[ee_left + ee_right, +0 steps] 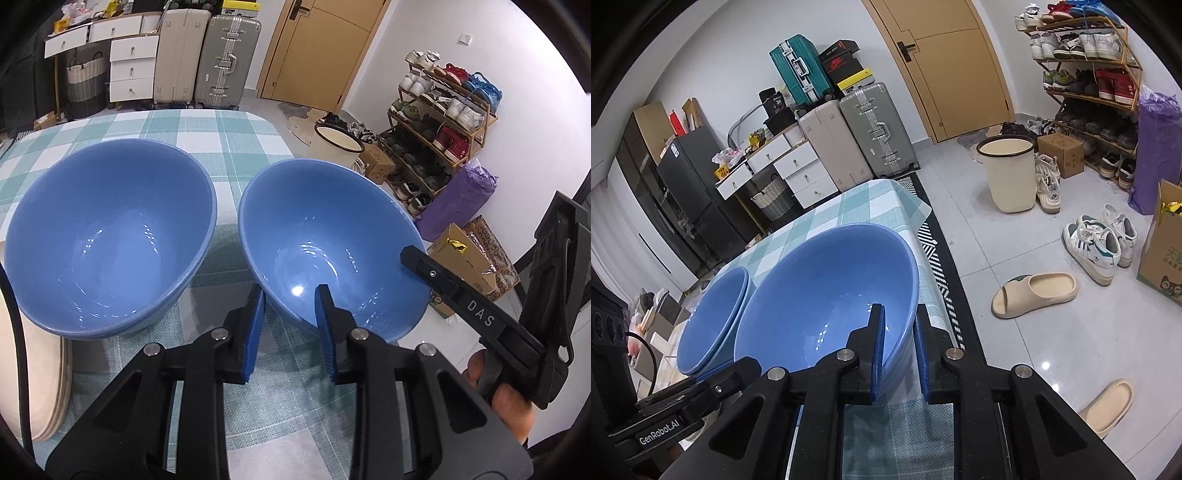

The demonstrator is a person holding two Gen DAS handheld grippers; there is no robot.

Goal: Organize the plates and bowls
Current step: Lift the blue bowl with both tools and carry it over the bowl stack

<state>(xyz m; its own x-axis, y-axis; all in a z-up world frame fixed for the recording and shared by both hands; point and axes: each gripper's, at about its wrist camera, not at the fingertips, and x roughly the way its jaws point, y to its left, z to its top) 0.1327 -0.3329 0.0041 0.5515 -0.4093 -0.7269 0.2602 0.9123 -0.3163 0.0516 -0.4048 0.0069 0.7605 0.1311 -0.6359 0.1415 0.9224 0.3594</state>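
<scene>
Two blue bowls stand on the teal checked tablecloth. The nearer one, a single blue bowl, is gripped from two sides. My left gripper is shut on its near rim, one pad outside the wall and one inside. My right gripper is shut on the same bowl's rim, and one of its black fingers reaches over the right rim in the left wrist view. To the left sits a stack of two blue bowls, also seen in the right wrist view. The gripped bowl's base is hidden.
A stack of cream plates lies at the table's near left. The table's right edge runs just past the gripped bowl. On the floor beyond are a cream bin, cartons, slippers, shoes and a shoe rack. Suitcases and drawers stand behind the table.
</scene>
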